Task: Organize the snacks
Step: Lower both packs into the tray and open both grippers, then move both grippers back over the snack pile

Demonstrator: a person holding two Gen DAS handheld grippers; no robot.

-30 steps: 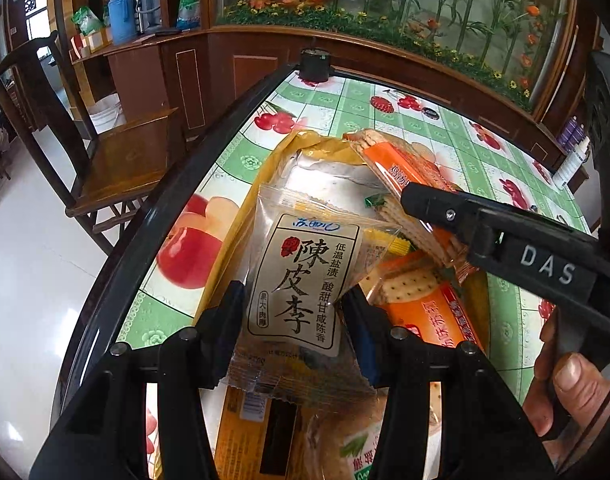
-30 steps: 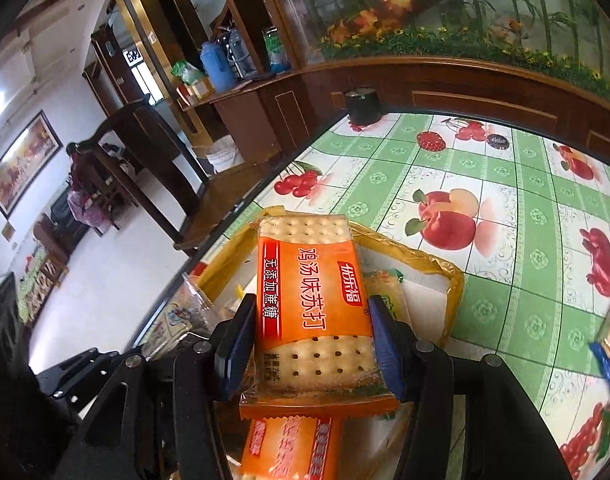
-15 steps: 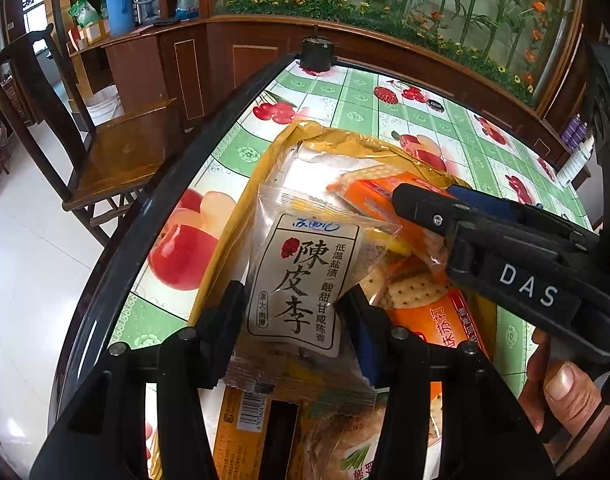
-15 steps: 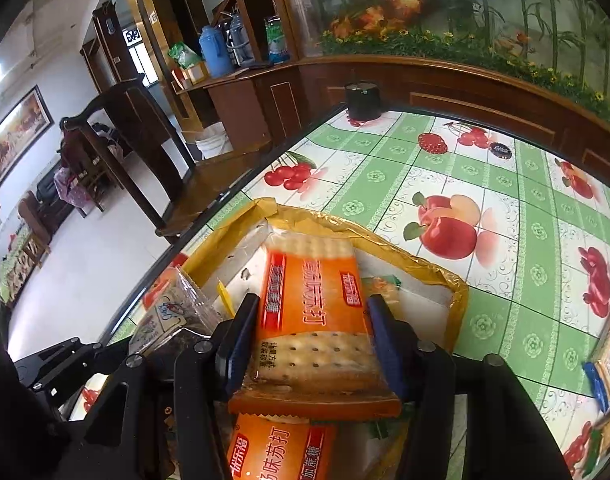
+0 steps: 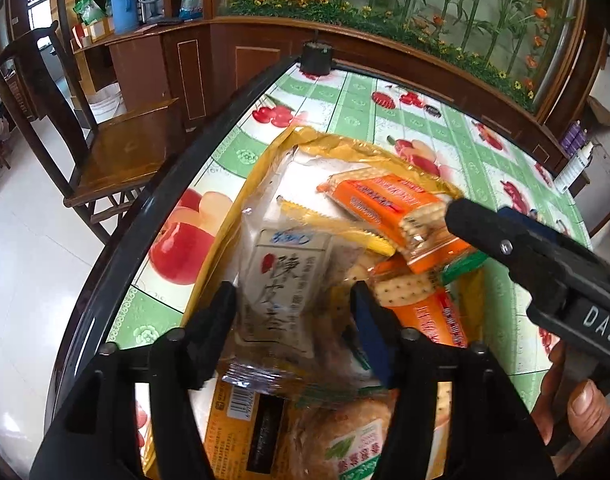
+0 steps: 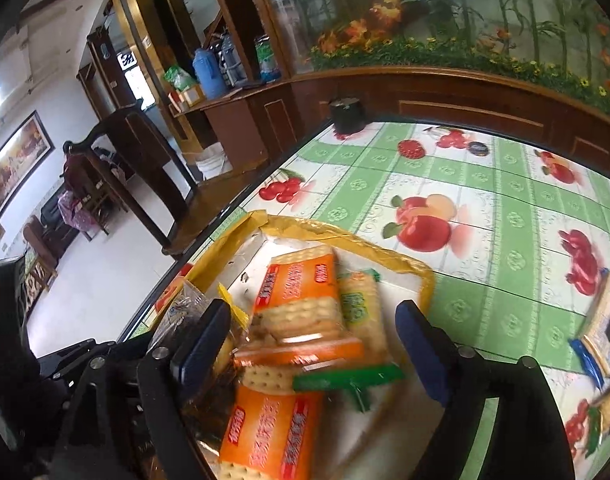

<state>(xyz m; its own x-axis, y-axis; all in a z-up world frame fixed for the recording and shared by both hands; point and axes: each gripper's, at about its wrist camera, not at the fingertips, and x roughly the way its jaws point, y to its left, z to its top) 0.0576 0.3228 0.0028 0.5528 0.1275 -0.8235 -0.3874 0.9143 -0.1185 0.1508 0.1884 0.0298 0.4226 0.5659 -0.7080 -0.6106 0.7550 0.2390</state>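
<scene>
left gripper (image 5: pixel 293 316) opening, plum packet (image 5: pixel 283 292) between jaws | right gripper (image 6: pixel 313 344) opening over cracker pack (image 6: pixel 297 300) | light, crinkly, brittle: grip long edges

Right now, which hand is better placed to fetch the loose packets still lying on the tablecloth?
Right. The right gripper, jaws opening, stands clear of the orange cracker pack in the box, and the loose packets lie on its side. The left gripper, also opening, straddles the plum packet.
</scene>
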